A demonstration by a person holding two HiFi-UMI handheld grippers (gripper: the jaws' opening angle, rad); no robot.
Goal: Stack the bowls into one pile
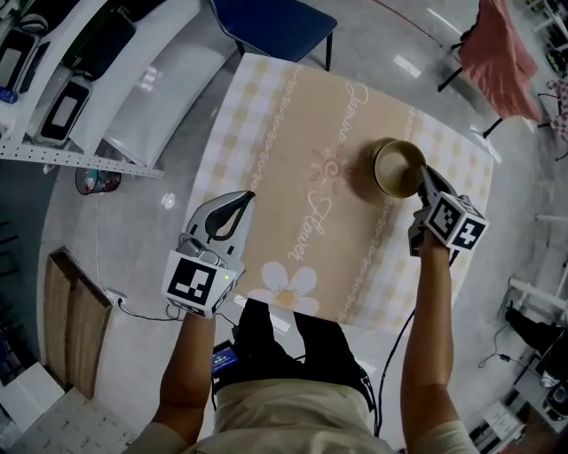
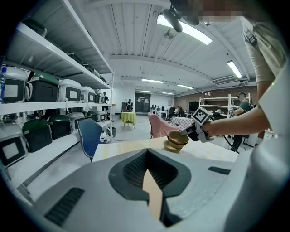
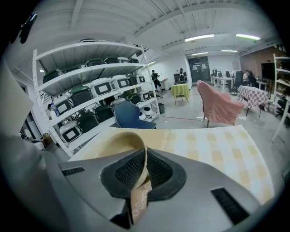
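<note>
Over the near left corner of the tabletop (image 1: 293, 133), the left hand-held gripper (image 1: 241, 202) hovers with its jaws drawn together and nothing between them. Further along the tabletop, towards its right side, the right hand-held gripper (image 1: 424, 173) is clamped on the rim of a tan bowl (image 1: 397, 165), which tilts slightly. That bowl sits directly over a second bowl (image 2: 171, 147) standing on the tabletop; I cannot tell whether it is fully nested. Beyond the far edge of the tabletop stands a blue chair (image 1: 275, 22).

Left gripper (image 1: 246, 197) closed, right gripper (image 1: 424, 172) clamped
</note>
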